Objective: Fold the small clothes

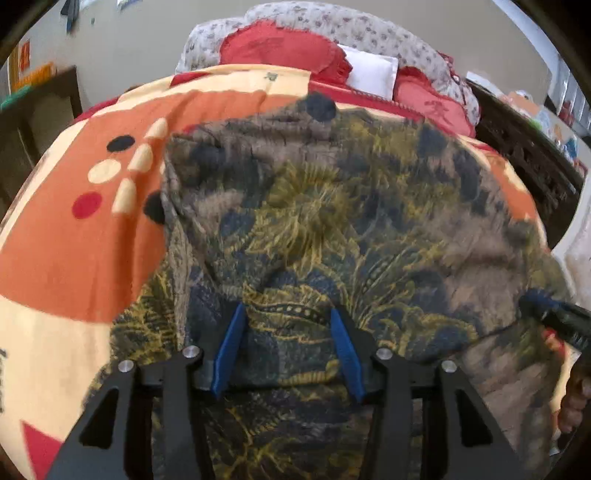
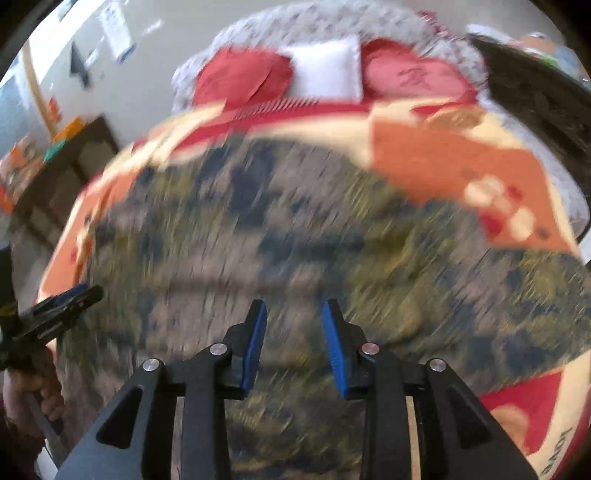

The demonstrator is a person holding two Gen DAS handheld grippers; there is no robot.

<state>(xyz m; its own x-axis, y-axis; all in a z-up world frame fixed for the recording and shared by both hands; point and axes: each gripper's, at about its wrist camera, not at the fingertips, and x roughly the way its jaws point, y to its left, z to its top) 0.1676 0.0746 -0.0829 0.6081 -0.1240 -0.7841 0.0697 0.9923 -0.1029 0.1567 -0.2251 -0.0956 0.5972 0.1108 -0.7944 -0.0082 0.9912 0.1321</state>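
Note:
A thin garment (image 1: 332, 206) printed with olive leaves and navy blotches on grey-brown lies spread on an orange and cream blanket (image 1: 74, 240). My left gripper (image 1: 287, 310) hangs just over its near part. The blue pads (image 1: 231, 350) stand apart, with a low ridge of the cloth between them and not pinched. The right gripper (image 1: 554, 314) shows at the garment's right edge. In the blurred right wrist view, my right gripper (image 2: 293, 304) stands open above the garment (image 2: 295, 236). The left gripper (image 2: 62, 306) shows at far left, held by a hand (image 2: 33, 391).
The blanket (image 2: 443, 162) covers a bed. Red pillows (image 1: 280, 48) and a white pillow (image 1: 373, 74) lie at its head against floral bedding (image 1: 369, 26). A dark carved bed frame (image 1: 528, 155) runs along the right. A dark shelf unit (image 1: 40, 110) stands at left.

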